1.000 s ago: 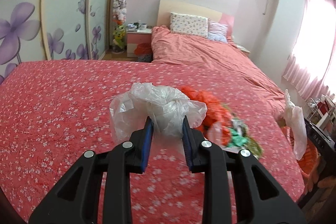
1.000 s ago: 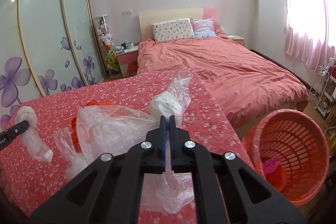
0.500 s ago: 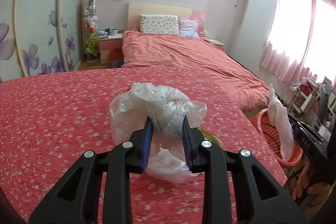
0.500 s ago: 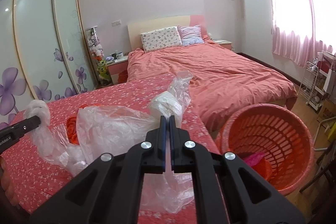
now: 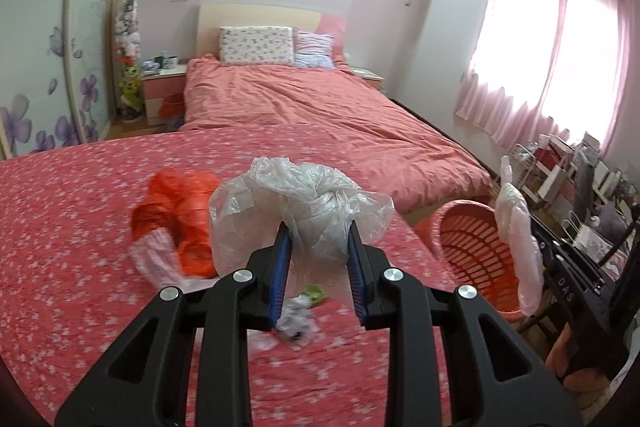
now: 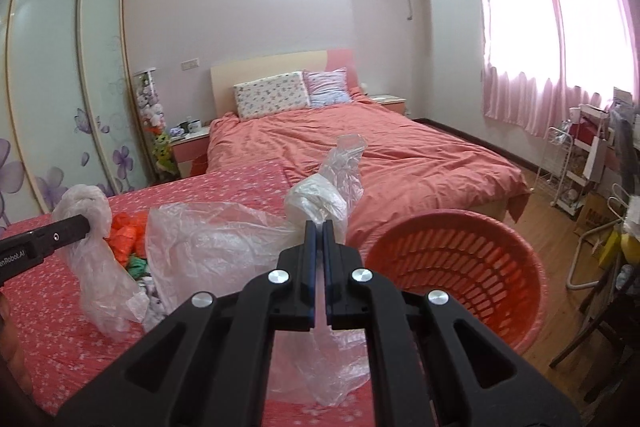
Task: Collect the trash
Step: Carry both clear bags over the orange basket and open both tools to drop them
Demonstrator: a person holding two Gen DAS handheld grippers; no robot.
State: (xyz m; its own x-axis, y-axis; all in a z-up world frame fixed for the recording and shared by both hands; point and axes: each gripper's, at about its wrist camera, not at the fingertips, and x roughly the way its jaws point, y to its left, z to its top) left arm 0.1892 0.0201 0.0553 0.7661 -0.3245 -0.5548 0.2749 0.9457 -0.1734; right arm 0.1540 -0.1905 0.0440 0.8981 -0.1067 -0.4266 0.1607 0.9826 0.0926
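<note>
My left gripper (image 5: 318, 231) is shut on a bunched clear plastic bag (image 5: 304, 187), held above the flowered red bedspread (image 5: 60, 227). The right wrist view shows that same gripper (image 6: 82, 223) at the left with its bag (image 6: 96, 259) hanging down. My right gripper (image 6: 319, 225) is shut on another crumpled clear plastic bag (image 6: 216, 239), which droops below the fingers. An orange slatted basket (image 6: 456, 267) stands on the floor just right of it, beside the bed. Orange plastic trash (image 5: 176, 211) and small scraps (image 5: 304, 311) lie on the spread.
A second bed with a pink duvet (image 6: 380, 155) and pillows lies ahead. Sliding wardrobe doors with purple flowers (image 6: 52, 99) run along the left. A wire rack and boxes (image 6: 580, 155) stand under the pink-curtained window on the right, with wooden floor between.
Both grippers have swung right along the bed with their bags still held. The orange basket now looms closer in both views, and the orange trash pile has slid to the left.
</note>
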